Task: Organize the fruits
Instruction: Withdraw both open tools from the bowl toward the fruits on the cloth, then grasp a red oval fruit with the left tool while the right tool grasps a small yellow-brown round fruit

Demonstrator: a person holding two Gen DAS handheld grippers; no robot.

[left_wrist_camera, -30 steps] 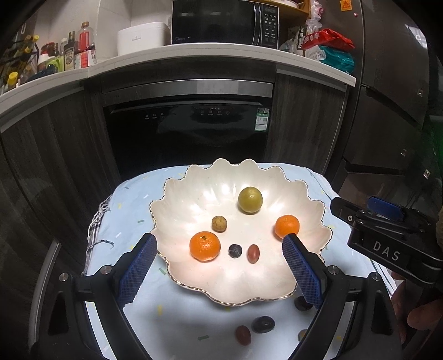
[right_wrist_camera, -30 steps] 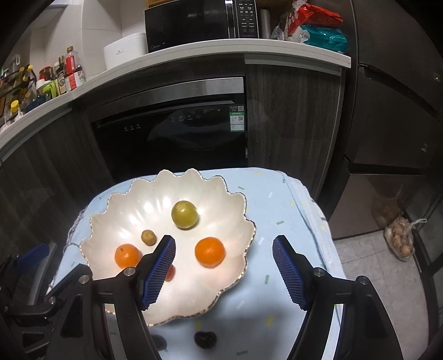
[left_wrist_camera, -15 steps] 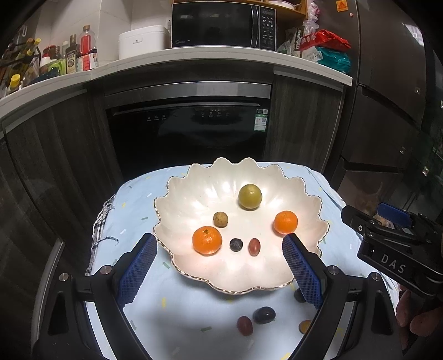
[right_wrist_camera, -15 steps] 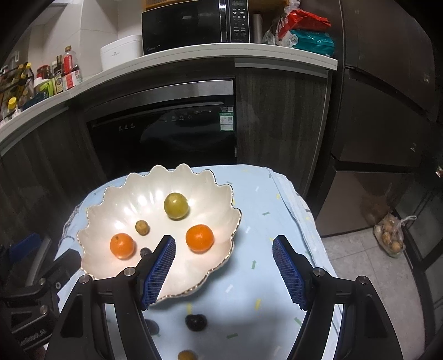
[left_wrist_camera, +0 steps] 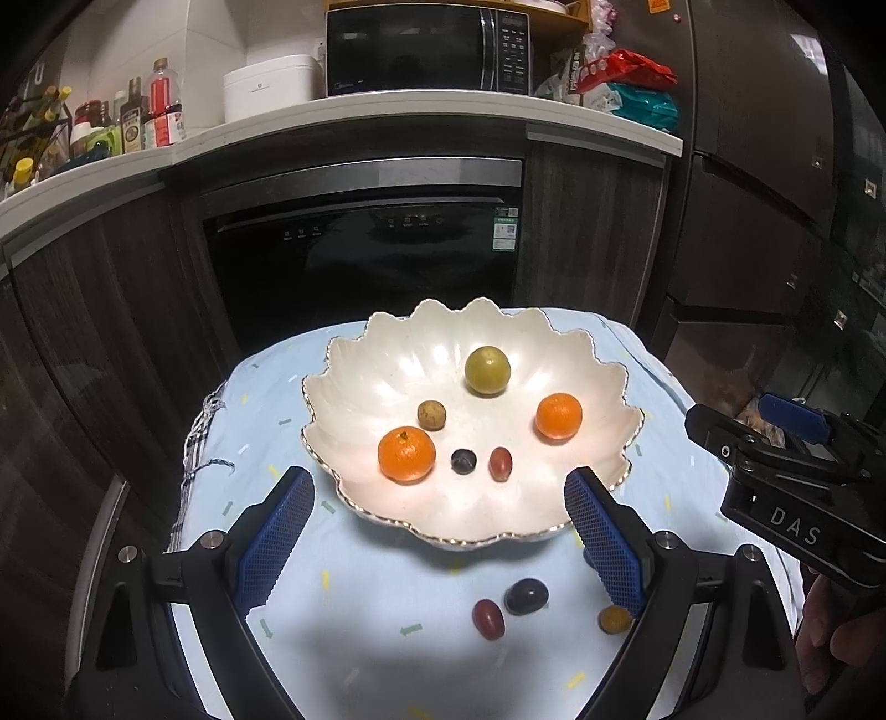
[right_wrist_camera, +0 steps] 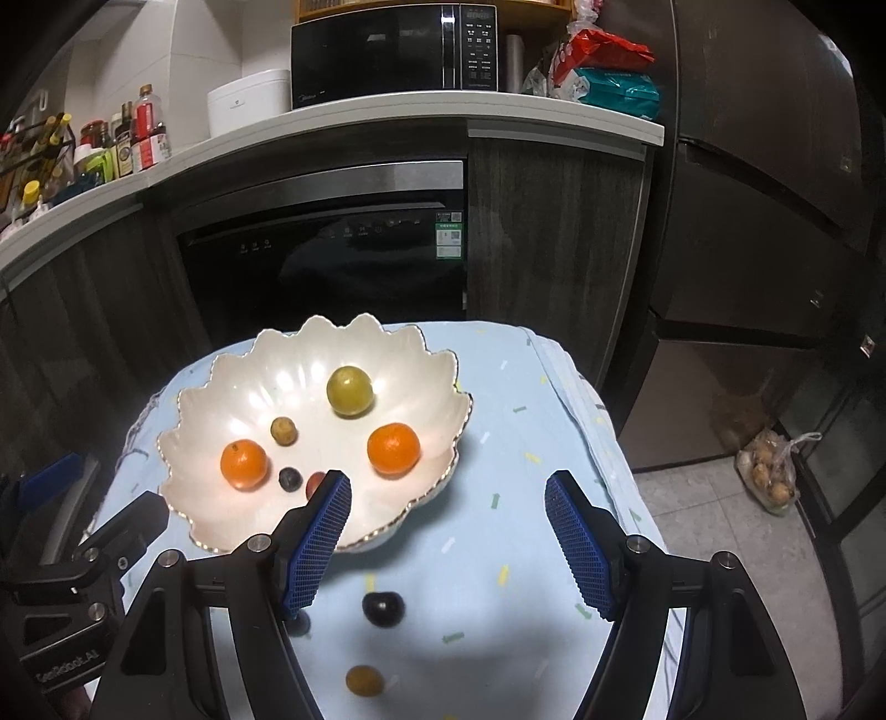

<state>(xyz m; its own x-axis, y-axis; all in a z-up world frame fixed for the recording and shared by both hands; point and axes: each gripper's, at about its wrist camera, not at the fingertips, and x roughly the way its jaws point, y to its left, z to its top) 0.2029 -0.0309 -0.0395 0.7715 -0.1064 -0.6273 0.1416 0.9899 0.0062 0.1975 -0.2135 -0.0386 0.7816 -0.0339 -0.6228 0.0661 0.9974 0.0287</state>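
A white scalloped bowl (left_wrist_camera: 387, 360) (right_wrist_camera: 232, 382) on the light-blue cloth holds two oranges (left_wrist_camera: 406, 453) (left_wrist_camera: 559, 415), a green round fruit (left_wrist_camera: 487, 370), a small brown fruit (left_wrist_camera: 431, 415), a dark grape (left_wrist_camera: 463, 460) and a red grape (left_wrist_camera: 500, 463). On the cloth in front of the bowl lie a dark grape (left_wrist_camera: 526, 596) (right_wrist_camera: 382, 608), a red grape (left_wrist_camera: 488, 619) and a small yellow fruit (left_wrist_camera: 614, 618) (right_wrist_camera: 364, 680). My left gripper (left_wrist_camera: 437, 493) stands open over the bowl's near rim, holding nothing. My right gripper (right_wrist_camera: 448, 498) is open and empty over the cloth, right of the bowl.
The small table (right_wrist_camera: 526, 421) stands before a dark oven (left_wrist_camera: 365, 260) and a counter with a microwave (left_wrist_camera: 426, 50) and bottles (left_wrist_camera: 149, 116). A fridge (right_wrist_camera: 775, 166) is at the right, a bag (right_wrist_camera: 772, 476) on the floor beside it.
Both grippers have drawn back from the bowl, so it looks smaller and the loose fruits on the cloth show more fully. Both stayed open and empty.
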